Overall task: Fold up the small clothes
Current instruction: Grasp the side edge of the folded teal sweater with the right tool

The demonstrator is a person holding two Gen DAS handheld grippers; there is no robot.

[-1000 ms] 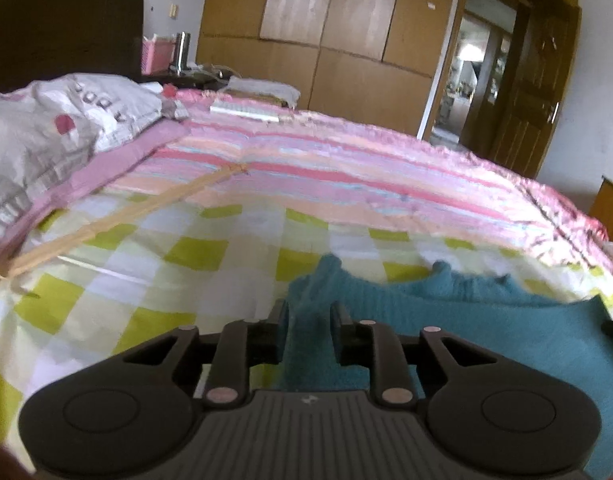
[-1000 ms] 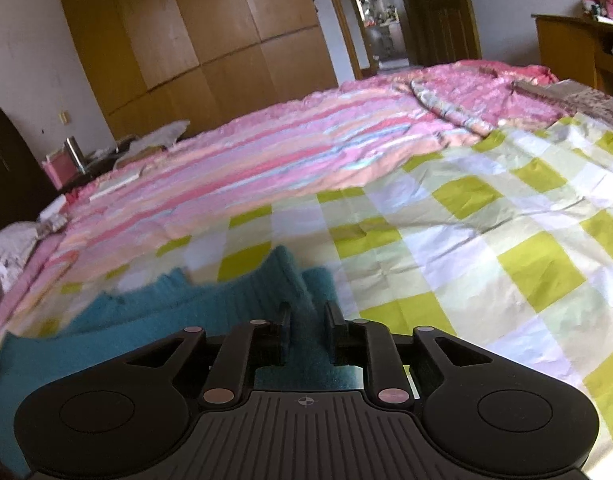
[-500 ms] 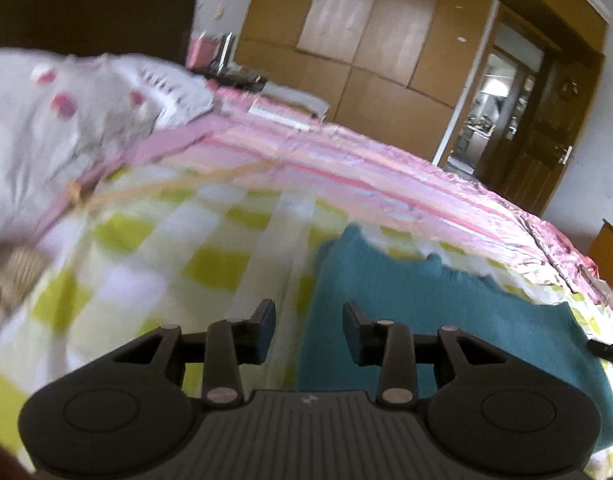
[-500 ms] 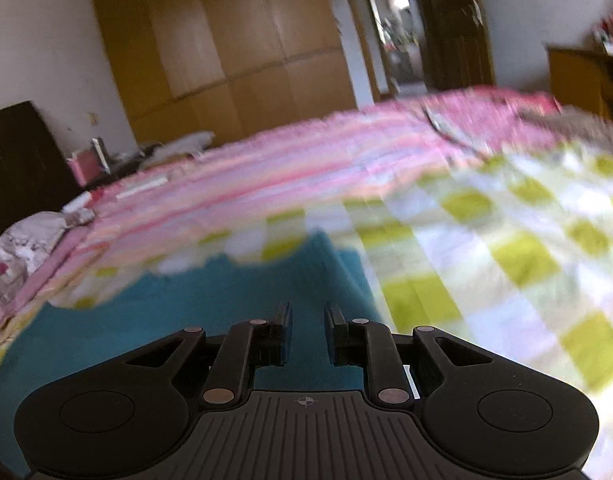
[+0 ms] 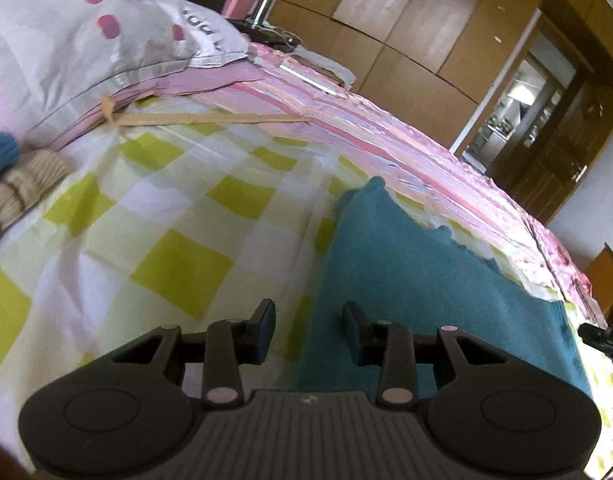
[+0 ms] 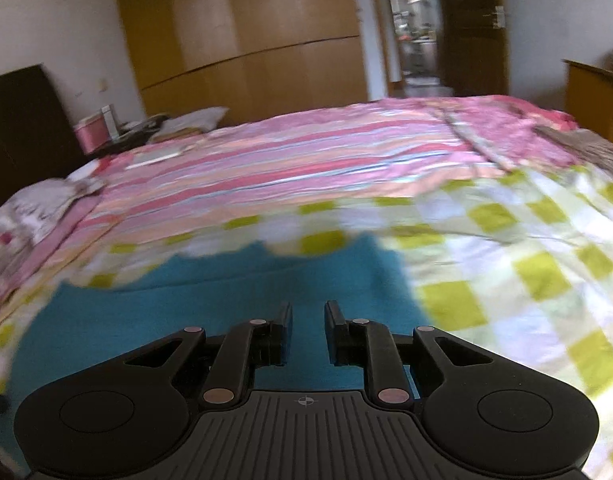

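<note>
Left wrist view: the left hand-held gripper (image 5: pixel 308 326) hangs released over the left edge of one teal knitted garment (image 5: pixel 426 288), its jaws spread wide with nothing between them; a second ago they were clenched on a raised fold of that garment. Right wrist view: the right hand-held gripper (image 6: pixel 307 328), likewise clamped on the cloth a second ago, now has its jaws parted by a narrow gap above the teal knitted garment (image 6: pixel 210 304), gripping nothing. The garment, lifted at both corners earlier, now lies flat on the checked sheet (image 5: pixel 178 216) of the bed. The right view is blurred by motion, so the garment's far, scalloped edge is hard to trace, and its near part is hidden behind both gripper bodies. At the left margin of the left view a striped beige knit (image 5: pixel 18 192) and a blue knit (image 5: pixel 0 152) are cut off. Count: one teal garment, two grippers, one grey spotted pillow (image 5: pixel 86 44), one pink striped quilt (image 5: pixel 386 136).
</note>
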